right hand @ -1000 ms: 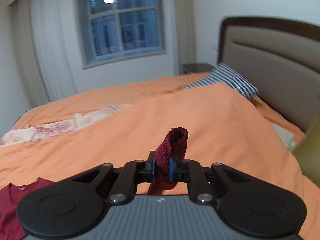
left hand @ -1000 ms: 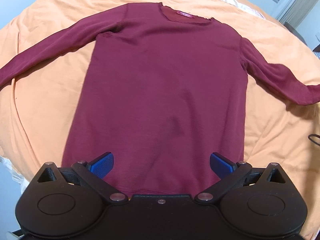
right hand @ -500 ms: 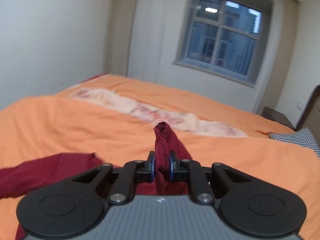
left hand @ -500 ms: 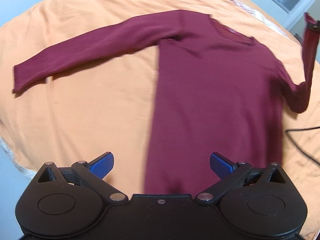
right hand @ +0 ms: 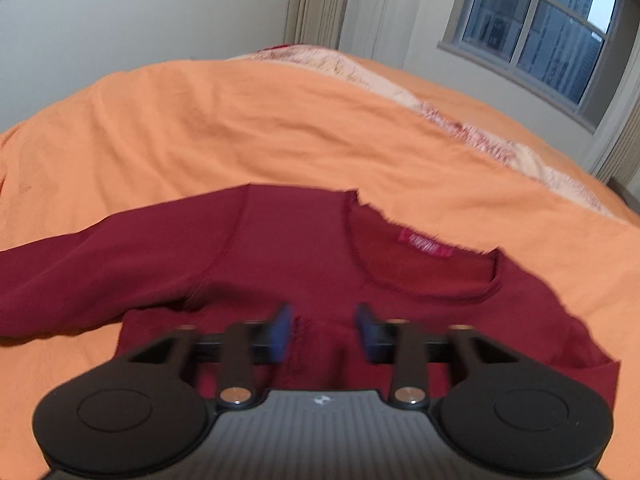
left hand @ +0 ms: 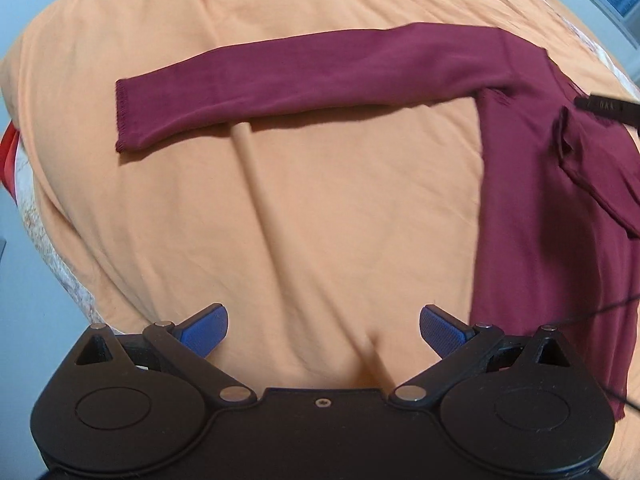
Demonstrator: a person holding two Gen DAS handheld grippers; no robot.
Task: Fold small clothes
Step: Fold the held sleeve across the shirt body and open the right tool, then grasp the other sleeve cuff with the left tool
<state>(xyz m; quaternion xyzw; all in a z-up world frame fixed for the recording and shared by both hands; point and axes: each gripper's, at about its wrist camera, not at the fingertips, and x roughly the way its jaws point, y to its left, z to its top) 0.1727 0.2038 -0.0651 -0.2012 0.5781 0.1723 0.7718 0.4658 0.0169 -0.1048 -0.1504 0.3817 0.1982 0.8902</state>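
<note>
Inside the neckline of the maroon long-sleeved top sits a red label, but motion blur leaves its writing unreadable. The top lies flat on the orange bedspread, neckline toward the window.

The right gripper is low over the chest of the top, pointing toward the collar; its 2 blue fingers stand partly apart with nothing clamped between them, and a loose bunch of maroon cloth lies under the gap. These fingers are blurred, so whether they touch the cloth cannot be told.

The left gripper hovers above bare bedspread, its blue fingers spread wide and empty. Ahead of it, 1 sleeve stretches out straight across the bed, cuff end free. The body of the top runs off the right edge of that view, where the other sleeve lies folded in over it. A dark object juts in from the right edge, too cropped to identify, and a thin black cable crosses the cloth below.
</note>
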